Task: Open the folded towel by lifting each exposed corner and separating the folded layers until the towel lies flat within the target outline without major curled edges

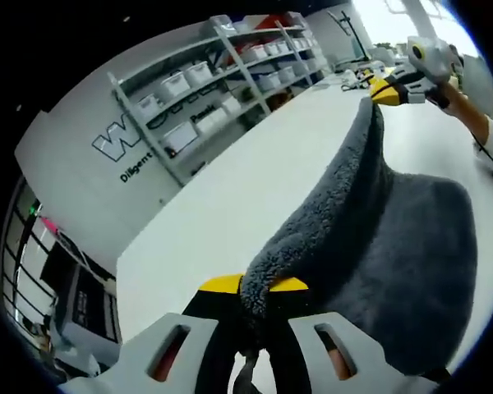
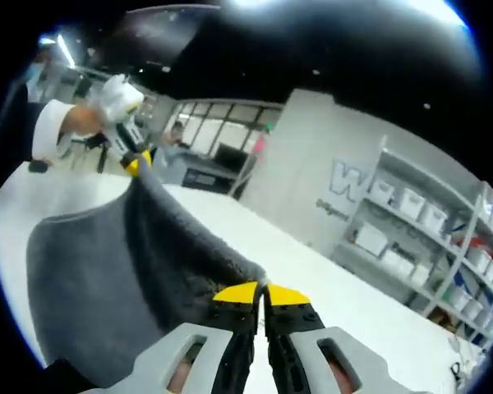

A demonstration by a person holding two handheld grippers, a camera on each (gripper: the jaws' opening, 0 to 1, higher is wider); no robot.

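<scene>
Left gripper (image 1: 255, 286) clamped on one corner of the grey towel (image 1: 394, 246), right gripper (image 2: 260, 293) clamped on the other; towel stretched between them, hanging over the white table (image 1: 230, 197). Behind, shelves (image 1: 230, 74) with white bins (image 1: 174, 84), grey wall (image 2: 312, 156) with lettering

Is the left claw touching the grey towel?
Touching. The left gripper view shows the left claw pinched on the grey towel's edge, fabric bunched between its yellow tips.

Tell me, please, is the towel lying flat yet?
No: the grey towel hangs raised between left gripper and right gripper.
</scene>
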